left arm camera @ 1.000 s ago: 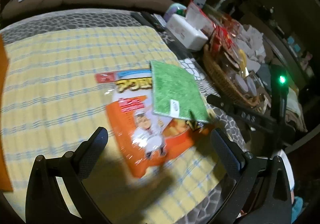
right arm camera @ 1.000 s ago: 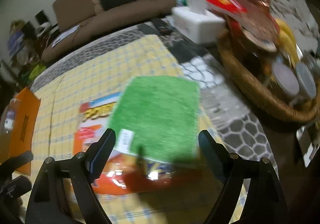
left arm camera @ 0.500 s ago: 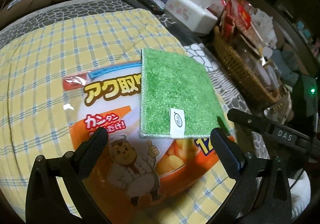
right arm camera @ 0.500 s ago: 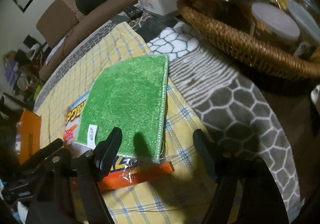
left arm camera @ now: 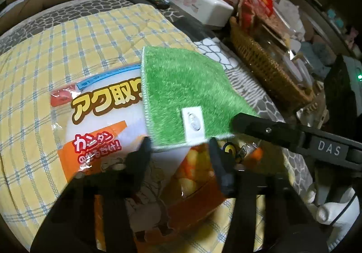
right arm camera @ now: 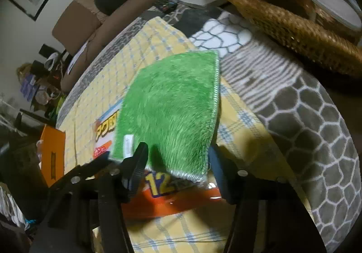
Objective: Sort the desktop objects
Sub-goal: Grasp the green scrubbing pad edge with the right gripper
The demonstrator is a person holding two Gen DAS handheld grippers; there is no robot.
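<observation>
– Place of the cloth?
– Flat on the packet, covering its right part. Green, fuzzy, white tag toward the near edge. Far corner past the packet, onto the mat.
– And the packet?
– Flat on the yellow checked mat. Orange and white with big yellow lettering, near end below both grippers.
– Left gripper?
– Tilted down over the packet's near half. Jaws closing, not together. Between them the cloth's near edge, with the packet beneath. Too blurred to tell any touch; no clamp seen.
– Right gripper?
– Tilted down at the cloth's near edge. Jaws closing as well, apart. Cloth's near edge between them: one finger in front of the fabric beside the tag, the other just beside the right edge. No squeeze visible on the fabric.
– From the left camera?
– One black finger of the right gripper reaching in from the right, tip at the cloth's near right corner.
– Around all that?
– Wicker basket off to the right on the grey patterned cover, crowded with packets and jars. White tissue box beyond it, near the mat's far corner.
</observation>
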